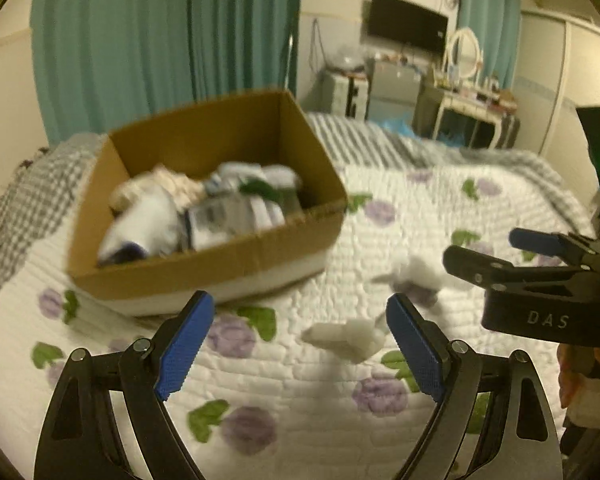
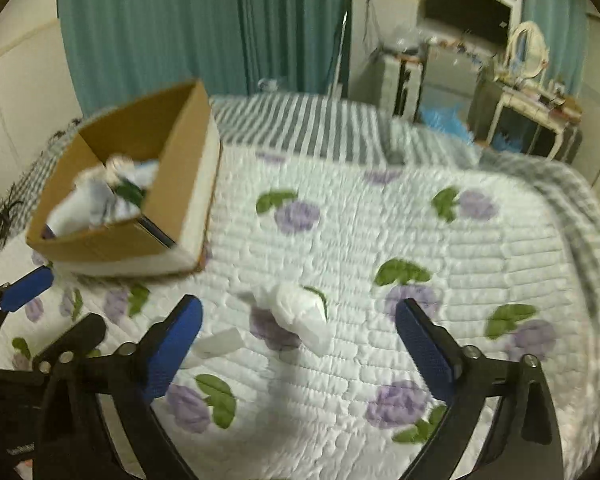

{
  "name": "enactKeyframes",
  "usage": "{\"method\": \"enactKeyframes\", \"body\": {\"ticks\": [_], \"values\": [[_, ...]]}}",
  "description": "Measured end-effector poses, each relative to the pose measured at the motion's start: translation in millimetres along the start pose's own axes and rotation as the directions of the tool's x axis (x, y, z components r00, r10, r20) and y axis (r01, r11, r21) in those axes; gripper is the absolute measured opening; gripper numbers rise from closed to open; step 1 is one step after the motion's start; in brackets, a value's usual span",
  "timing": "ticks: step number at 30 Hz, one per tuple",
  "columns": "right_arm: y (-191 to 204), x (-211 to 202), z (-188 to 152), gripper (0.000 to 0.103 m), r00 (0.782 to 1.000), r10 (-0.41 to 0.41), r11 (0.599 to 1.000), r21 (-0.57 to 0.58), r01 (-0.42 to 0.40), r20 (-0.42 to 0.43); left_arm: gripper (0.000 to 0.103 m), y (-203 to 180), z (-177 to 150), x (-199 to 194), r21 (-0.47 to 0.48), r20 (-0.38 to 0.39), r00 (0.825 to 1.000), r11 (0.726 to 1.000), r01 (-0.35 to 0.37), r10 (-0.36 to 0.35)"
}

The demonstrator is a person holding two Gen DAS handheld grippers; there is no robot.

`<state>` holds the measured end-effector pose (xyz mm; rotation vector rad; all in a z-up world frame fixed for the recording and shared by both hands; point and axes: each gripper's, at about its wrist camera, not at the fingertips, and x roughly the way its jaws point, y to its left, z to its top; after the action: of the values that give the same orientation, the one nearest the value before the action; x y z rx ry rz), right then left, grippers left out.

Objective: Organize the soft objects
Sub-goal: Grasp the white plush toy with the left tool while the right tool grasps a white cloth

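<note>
A cardboard box (image 1: 236, 256) sits on the bed, holding several white, beige and green soft items (image 1: 204, 208). It also shows in the right wrist view (image 2: 112, 240). Two white soft pieces lie loose on the quilt: one (image 1: 340, 338) just ahead of my left gripper (image 1: 300, 344), another (image 1: 416, 276) farther right. In the right wrist view they lie ahead of my right gripper (image 2: 300, 344), the larger one (image 2: 300, 312) between the fingers' line, the smaller (image 2: 220, 342) to the left. Both grippers are open and empty. The right gripper (image 1: 480, 248) also shows at the right of the left view.
The bed has a white quilt with purple flowers (image 2: 380, 240) and a grey striped blanket (image 2: 300, 128) behind. Teal curtains (image 1: 160, 40), a TV (image 1: 406, 26) and a dressing table with mirror (image 1: 472, 96) stand beyond the bed.
</note>
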<state>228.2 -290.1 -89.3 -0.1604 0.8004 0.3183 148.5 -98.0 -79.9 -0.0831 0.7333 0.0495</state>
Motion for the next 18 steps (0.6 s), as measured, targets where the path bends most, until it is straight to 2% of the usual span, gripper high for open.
{"method": "enactKeyframes", "body": {"ticks": [4,7,9,11,15,17,18], "values": [[-4,34,-1,0.082,0.998,0.026,0.999,-0.024,-0.028,-0.063,0.089,-11,-12,29,0.016,-0.064,0.998,1.0,0.024,-0.023],[-7,55,-2,0.064,0.994,0.042,0.998,-0.032,-0.045,-0.101,0.088,-20,-19,46,0.036,-0.108,0.994,0.999,0.034,-0.03],[-10,63,-4,0.046,0.992,0.052,0.998,-0.03,-0.056,-0.114,0.087,-22,-21,54,0.033,-0.131,0.991,0.998,0.046,-0.042],[-12,69,-6,0.037,0.99,0.07,0.997,-0.02,-0.073,-0.126,0.087,-21,-22,60,0.025,-0.144,0.988,0.998,0.057,-0.053],[-12,65,-8,0.035,0.991,0.07,0.997,-0.025,-0.073,-0.114,0.087,-25,-22,71,0.021,-0.176,0.98,0.995,0.094,-0.089],[-13,62,-8,0.035,0.993,0.06,0.998,-0.021,-0.062,-0.107,0.076,-28,-25,74,0.038,-0.187,0.977,0.993,0.113,-0.104],[-13,61,-8,0.035,0.993,0.059,0.998,-0.019,-0.062,-0.106,0.076,-30,-26,75,0.049,-0.192,0.975,0.991,0.126,-0.115]]}}
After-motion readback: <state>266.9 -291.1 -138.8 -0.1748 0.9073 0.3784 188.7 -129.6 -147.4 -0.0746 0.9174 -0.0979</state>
